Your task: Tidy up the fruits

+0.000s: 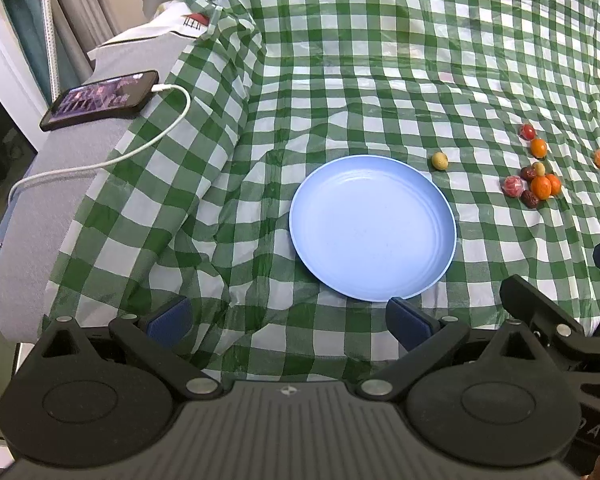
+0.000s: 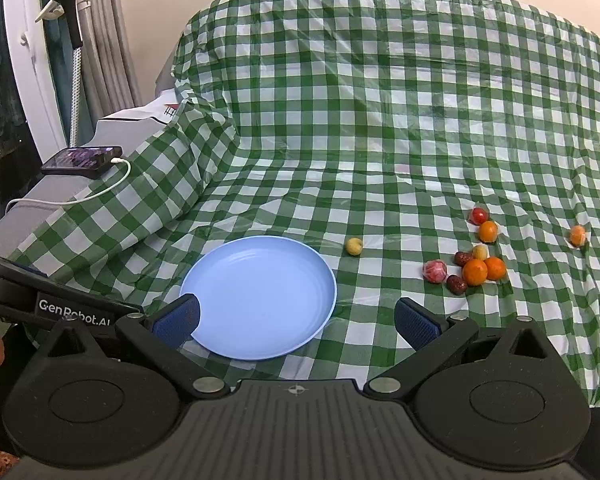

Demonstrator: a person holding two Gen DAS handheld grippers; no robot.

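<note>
Left wrist, right wrist: fingers (image 1: 168, 318) (image 2: 416, 322) wide apart, holding nothing.

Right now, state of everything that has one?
plate: empty, flat on the cloth
yellow fruit: loose, just right of the plate, apart from it
fruit pile: clustered on the cloth, none plated
far orange: alone, right of the pile
phone: screen lit, cable plugged in
left gripper: open, empty
right gripper: open, empty

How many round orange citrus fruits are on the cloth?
4. Two touch in the cluster, one sits beside the red tomato, and one lies alone far right. More could hide behind the cluster.
</note>
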